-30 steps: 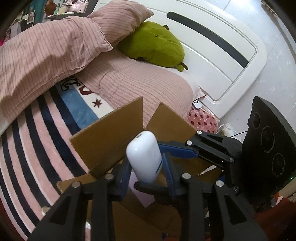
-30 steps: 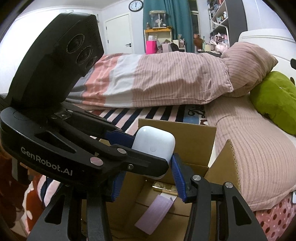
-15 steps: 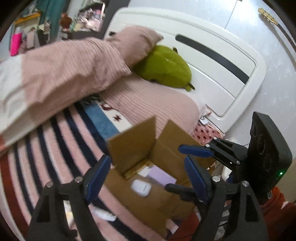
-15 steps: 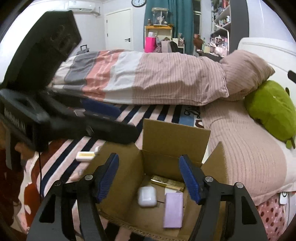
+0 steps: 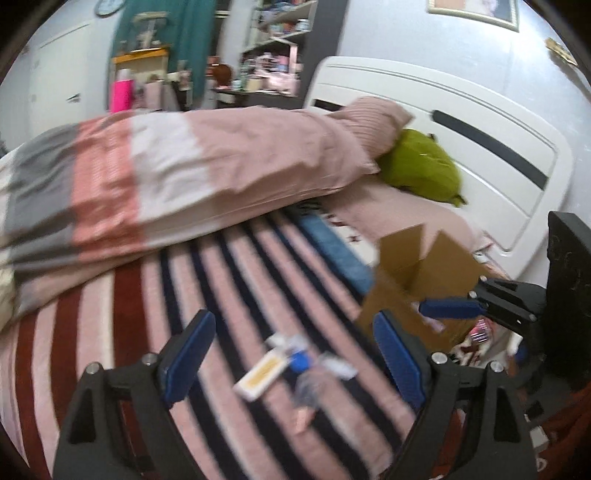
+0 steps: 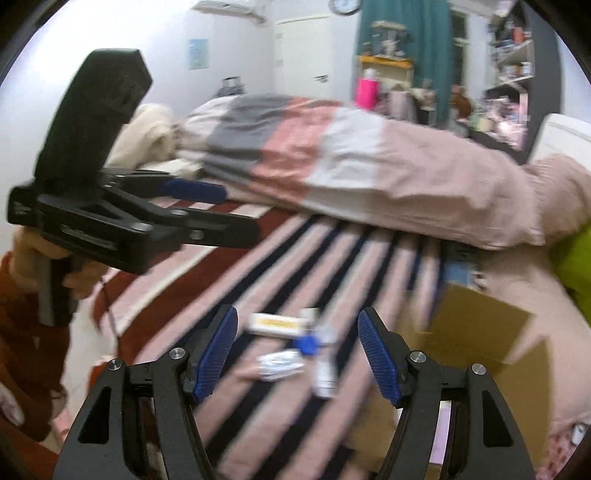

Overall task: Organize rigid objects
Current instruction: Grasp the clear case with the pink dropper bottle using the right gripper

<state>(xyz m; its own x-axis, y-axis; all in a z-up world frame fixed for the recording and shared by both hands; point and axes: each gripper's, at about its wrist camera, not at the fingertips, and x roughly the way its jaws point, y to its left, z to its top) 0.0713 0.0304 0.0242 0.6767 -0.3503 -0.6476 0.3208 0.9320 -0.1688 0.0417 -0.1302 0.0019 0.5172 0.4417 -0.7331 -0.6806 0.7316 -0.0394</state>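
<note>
Small items (image 6: 291, 343) (blurred, a white-and-yellow box (image 5: 263, 373) among them) lay on the striped blanket (image 5: 229, 280) beside the cardboard box (image 6: 476, 332); we held left gripper (image 5: 291, 358) and right gripper (image 6: 297, 354) spread, empty.

One cardboard box (image 6: 476, 332), one white-and-yellow flat pack (image 6: 275, 324), one small blue item (image 6: 308, 345), one crinkled clear wrapper (image 6: 279, 363), one small white tube (image 6: 324, 376), one green plush (image 5: 421, 168), two pairs of open tongs (image 5: 291, 354) (image 6: 299, 356)

blanket (image 5: 229, 280): pink, navy, dark-red stripes | duvet (image 5: 192, 166): grey, salmon, white, pale-pink bands | cushion (image 5: 421, 166): lime green | cardboard box (image 5: 424, 266): plain brown | small box (image 6: 275, 324): white, yellow label | gripper pads (image 6: 218, 354): blue, black frames | curtain (image 6: 402, 26): teal
</note>
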